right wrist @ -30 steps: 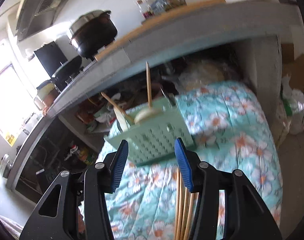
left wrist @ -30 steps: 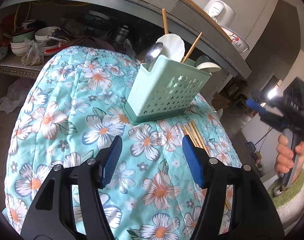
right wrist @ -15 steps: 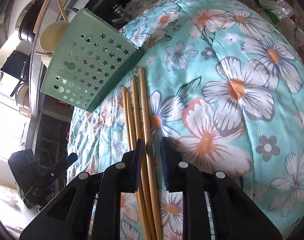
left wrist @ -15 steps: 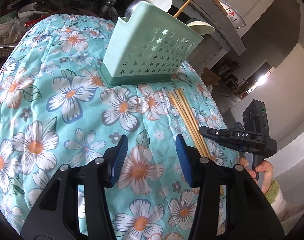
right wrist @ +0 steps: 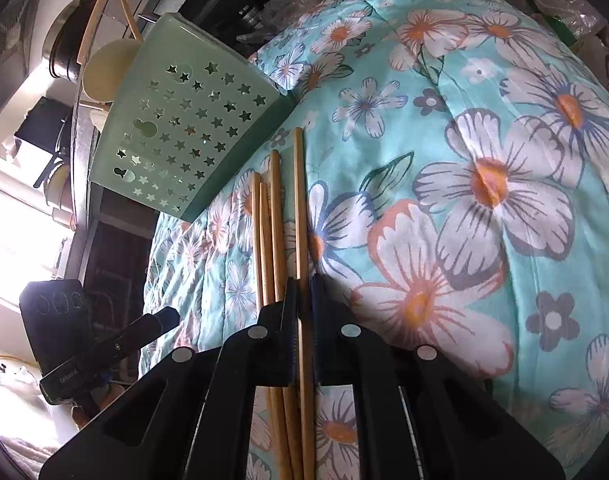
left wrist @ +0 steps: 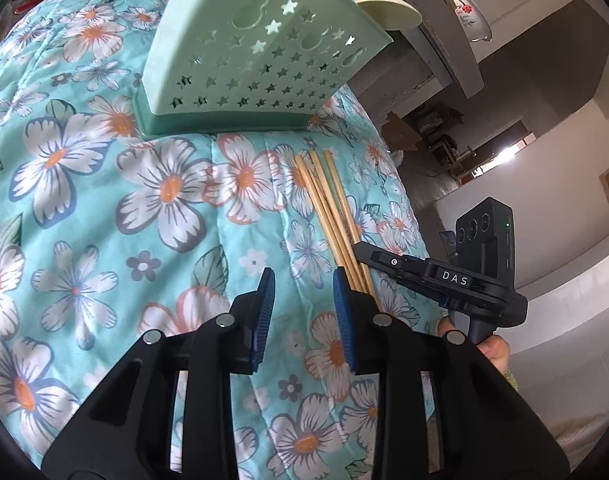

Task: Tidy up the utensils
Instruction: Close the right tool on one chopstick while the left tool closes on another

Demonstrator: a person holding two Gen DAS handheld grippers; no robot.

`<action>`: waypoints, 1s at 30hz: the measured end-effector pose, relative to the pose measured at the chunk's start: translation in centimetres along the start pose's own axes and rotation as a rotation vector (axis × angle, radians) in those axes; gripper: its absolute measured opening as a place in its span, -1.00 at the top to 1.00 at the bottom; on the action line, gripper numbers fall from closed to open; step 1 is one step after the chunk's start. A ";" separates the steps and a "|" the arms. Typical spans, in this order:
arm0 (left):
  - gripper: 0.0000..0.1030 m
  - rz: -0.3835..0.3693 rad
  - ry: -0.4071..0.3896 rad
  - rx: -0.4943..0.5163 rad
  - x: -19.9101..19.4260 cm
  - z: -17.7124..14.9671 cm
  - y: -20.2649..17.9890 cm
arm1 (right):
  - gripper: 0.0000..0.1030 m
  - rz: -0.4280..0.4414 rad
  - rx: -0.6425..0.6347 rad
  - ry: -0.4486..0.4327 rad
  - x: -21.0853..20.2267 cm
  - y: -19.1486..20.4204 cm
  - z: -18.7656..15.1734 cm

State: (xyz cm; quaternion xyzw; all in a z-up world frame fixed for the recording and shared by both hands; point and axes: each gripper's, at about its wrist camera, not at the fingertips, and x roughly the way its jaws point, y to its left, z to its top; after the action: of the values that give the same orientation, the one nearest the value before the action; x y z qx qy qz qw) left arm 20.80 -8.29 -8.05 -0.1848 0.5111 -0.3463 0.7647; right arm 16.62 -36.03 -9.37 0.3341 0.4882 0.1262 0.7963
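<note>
Several wooden chopsticks (right wrist: pixel 278 216) lie side by side on a floral turquoise cloth (right wrist: pixel 484 184), just in front of a mint-green utensil holder (right wrist: pixel 184 128) with star holes. My right gripper (right wrist: pixel 303 300) is shut on the rightmost chopstick (right wrist: pixel 300 200), low on the cloth. In the left wrist view the holder (left wrist: pixel 260 56) stands at the top and the chopsticks (left wrist: pixel 328 204) lie to the right. My left gripper (left wrist: pixel 304 292) is open and empty over the cloth, left of the chopsticks. The right gripper (left wrist: pixel 364 250) shows there at the chopsticks' near end.
A cream spoon (left wrist: pixel 388 14) and a chopstick stick out of the holder. A grey concrete counter (left wrist: pixel 452 32) runs behind, with a bowl (left wrist: pixel 470 12) on it. A dark pot (right wrist: pixel 64 40) stands on the counter in the right wrist view. The cloth drops off at the right edge.
My right gripper came down onto the chopsticks and closed on the rightmost one. My left gripper moved lower and nearer the holder and chopsticks, its jaws somewhat narrower.
</note>
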 end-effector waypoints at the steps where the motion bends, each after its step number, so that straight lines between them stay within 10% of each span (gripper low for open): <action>1: 0.47 -0.010 0.009 -0.008 0.5 0.2 -0.1 | 0.88 -0.004 0.001 -0.012 -0.3 -0.2 -0.1; 12: 0.47 -0.144 0.125 -0.223 7.1 2.3 0.8 | 0.88 0.078 0.069 -0.038 -1.4 -2.5 -0.7; 30: 0.75 -0.174 0.102 -0.317 9.7 3.0 1.8 | 0.88 0.149 0.092 -0.044 -1.9 -4.0 -1.2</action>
State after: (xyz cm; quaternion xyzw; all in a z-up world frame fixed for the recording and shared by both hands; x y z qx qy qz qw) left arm 26.47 -14.22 -14.27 -0.3286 0.5798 -0.3350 0.6661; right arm 14.14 -39.49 -11.07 0.4082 0.4499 0.1552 0.7790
